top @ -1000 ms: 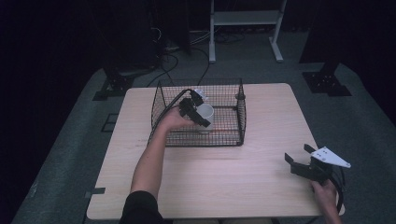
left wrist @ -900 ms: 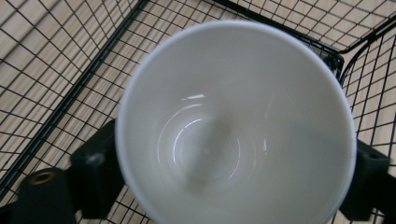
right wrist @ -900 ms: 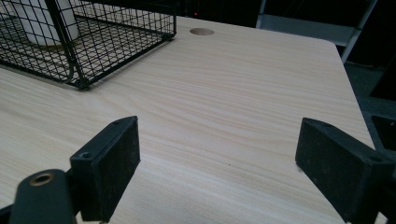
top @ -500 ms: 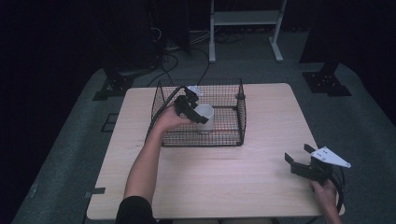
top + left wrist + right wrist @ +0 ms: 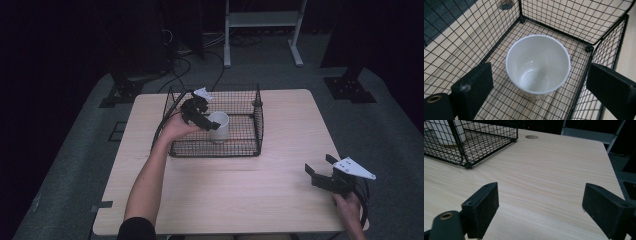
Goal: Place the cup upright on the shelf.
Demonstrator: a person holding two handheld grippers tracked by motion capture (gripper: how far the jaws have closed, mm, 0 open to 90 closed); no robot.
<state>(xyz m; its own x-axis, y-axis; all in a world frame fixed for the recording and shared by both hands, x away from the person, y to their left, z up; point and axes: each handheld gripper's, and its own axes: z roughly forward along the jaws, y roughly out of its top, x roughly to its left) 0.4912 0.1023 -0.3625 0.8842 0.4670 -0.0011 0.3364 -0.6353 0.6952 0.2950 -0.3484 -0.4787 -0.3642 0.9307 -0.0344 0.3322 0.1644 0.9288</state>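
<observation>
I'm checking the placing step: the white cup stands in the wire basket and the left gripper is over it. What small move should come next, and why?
Probably lift the left gripper up and back out of the wire basket. The white cup stands upright on the basket floor, and the jaws, which have just been opening, stand wide on either side of it without touching. The right gripper waits open over the table.

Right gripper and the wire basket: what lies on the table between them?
Nothing: in the high view, bare wooden table separates the right gripper from the wire basket; the right gripper view shows the same.
</observation>
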